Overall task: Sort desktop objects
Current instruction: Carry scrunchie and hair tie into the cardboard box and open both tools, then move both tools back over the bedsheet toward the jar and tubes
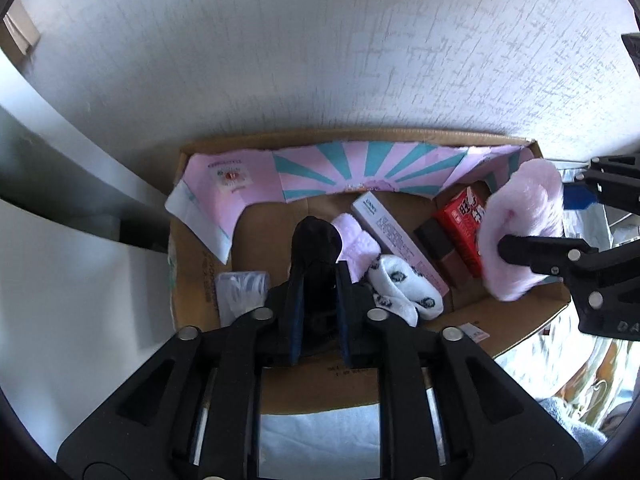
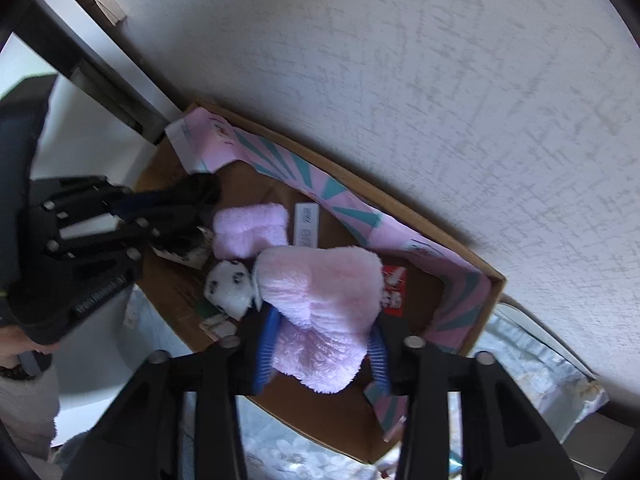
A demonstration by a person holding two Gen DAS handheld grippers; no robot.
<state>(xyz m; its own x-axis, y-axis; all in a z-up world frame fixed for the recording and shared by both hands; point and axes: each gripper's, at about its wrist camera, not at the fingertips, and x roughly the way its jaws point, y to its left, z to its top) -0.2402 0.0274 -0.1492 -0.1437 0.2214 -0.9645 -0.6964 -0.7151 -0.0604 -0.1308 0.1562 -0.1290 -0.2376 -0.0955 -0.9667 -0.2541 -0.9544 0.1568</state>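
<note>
Socks (image 2: 320, 312) in grippers — over box (image 1: 280, 392)

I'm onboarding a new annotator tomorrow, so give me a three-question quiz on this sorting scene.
1. True or false: the right claw has a fluffy pink item between its fingers.
2. Which colour is the item at the left claw? A) black B) red C) white
3. Fill in: the white sock with dark prints lies inside the ____.

Key:
1. True; the fluffy pink item sits between the blue pads.
2. A; it is a black bundle.
3. Cardboard box, next to a long pale pink carton and a red packet.
</note>
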